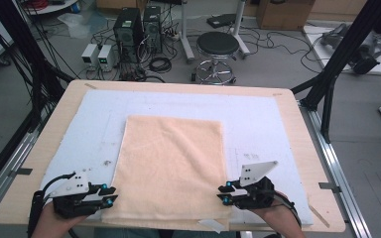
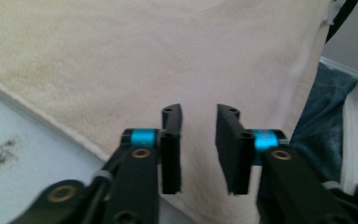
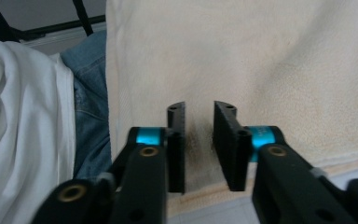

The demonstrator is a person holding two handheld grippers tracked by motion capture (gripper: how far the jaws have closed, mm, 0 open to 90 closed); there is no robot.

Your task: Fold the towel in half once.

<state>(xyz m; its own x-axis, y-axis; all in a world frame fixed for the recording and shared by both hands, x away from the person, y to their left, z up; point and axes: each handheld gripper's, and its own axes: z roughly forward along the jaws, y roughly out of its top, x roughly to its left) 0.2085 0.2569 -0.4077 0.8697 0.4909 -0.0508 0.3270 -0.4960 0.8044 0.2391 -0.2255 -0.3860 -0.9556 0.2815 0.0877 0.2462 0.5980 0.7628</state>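
Cloth is the thing in hand: a peach-coloured towel [image 1: 171,166] lies flat on the white mat [image 1: 258,124] that covers the tabletop [image 1: 297,124], its near edge reaching the front edge just by me.

Starting at the left, my left claw [image 1: 110,195] sits at the towel's near left corner. In the left gripper view the left claw [image 2: 199,128] is spread, with a clear gap between the jaws, and nothing lies between them; towel pile shows under and beyond the tips, and I judge the tips are at or just over the cloth, not pinching it. A dark smudge [image 2: 2,151] marks the mat beside that edge.

Across the middle the towel looks smooth, with only a slight dip along its far edge.

At the right, my right claw [image 1: 222,193] is at the near right corner. In the right gripper view the right claw [image 3: 199,126] is also spread, a little less wide by my reckoning, empty, with the hemmed edge running just beneath the jaws.

What worries me: the towel seems to be doubled, so if I close too shallow I may catch only the top layer, and the fold would come apart on lifting. If one claw bites sooner or deeper than the other, the cloth will skew and drag across the mat. Closing too low could also snag the mat itself. The near edge at the front of the tabletop could slip off toward my lap.
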